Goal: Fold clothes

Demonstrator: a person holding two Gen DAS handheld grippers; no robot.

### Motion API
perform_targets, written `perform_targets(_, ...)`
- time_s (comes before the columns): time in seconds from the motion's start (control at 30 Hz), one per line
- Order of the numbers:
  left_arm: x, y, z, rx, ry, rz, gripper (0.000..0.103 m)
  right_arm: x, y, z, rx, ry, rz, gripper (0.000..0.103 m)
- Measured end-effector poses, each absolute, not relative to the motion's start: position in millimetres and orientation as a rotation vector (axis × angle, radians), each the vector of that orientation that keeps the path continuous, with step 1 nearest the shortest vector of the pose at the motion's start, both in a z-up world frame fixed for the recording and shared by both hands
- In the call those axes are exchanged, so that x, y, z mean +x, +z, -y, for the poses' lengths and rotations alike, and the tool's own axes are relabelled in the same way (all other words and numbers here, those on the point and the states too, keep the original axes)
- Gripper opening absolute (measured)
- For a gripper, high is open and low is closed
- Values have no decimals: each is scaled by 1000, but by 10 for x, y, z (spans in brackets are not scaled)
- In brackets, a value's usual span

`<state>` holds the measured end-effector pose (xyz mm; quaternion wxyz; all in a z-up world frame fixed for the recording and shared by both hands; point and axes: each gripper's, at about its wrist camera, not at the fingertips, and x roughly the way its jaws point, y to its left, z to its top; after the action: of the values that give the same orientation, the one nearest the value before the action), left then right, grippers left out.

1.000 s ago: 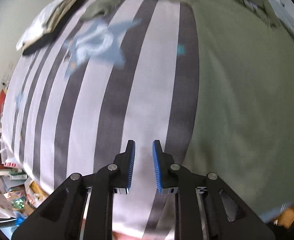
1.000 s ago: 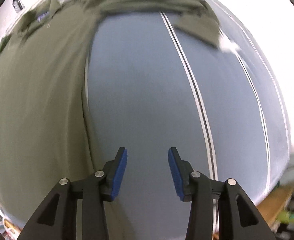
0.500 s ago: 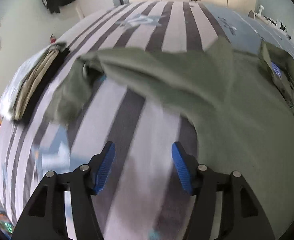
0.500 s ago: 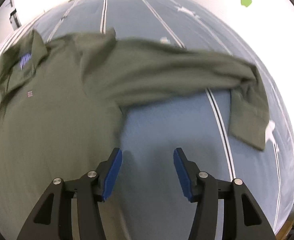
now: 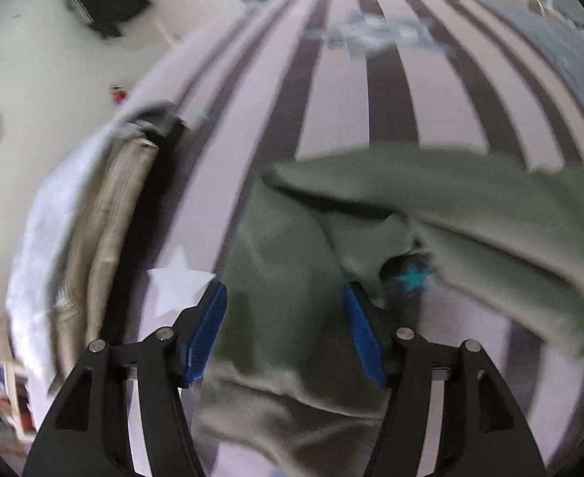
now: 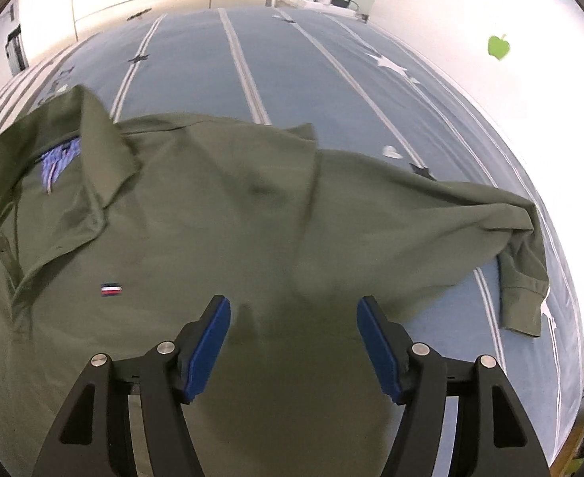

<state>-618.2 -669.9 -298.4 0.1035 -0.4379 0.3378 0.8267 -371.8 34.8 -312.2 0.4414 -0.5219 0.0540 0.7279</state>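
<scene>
My left gripper [image 5: 284, 332] has its jaws spread, nothing pinched; they have just been opening, though hardly at all in the last half second. Olive cloth lies below and between the blue pads [image 5: 206, 332], not pressed by them. That is the left sleeve [image 5: 292, 262] of the green polo shirt [image 6: 196, 214], crumpled right ahead of the tips, cuff end bunched toward me. View is blurred, so the exact cuff edge is hard to tell. Off to the left of this gripper sits a stack of folded clothes [image 5: 93, 230] on the striped bedsheet [image 5: 343, 91].

My right gripper [image 6: 294, 342] is also released, jaws just been opening wider, hovering above the shirt's chest area with only flat fabric under the gap. Right sleeve [image 6: 431, 214] runs out ahead and to the right, cuff [image 6: 524, 294] folded down at the far right. Collar [image 6: 93, 167] is ahead-left.

Step in hand, I judge: sleeve grabs for the first fold. To do it well, I drop each gripper onto a single layer near the cuff or shoulder seam, pinch both together, then bring the sleeves inward evenly so the body stays flat. Risk: grabbing body cloth too.
</scene>
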Motion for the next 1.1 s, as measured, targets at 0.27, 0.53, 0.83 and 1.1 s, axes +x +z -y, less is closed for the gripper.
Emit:
perform_targets(0.27,-6715,-2689,6751,-1073,2456,-1195,3,-4139,-3440,47,-1318,1777,-155,63)
perform_targets(0.53,-6774,-2257,6888,-907,2409,-1330,21,-4117,-3604,-50,-1360,1702,-101,62)
perform_targets(0.83,-6695,-2627,7771,-1214,2500,-1292,22,-4075,-3622,-59,-1377,1692,-50,63)
perform_targets(1.1,-6946,-2505,7678,-1294,2551,-870,24,-3904,-3577,-30,-1385,1690,-53,63)
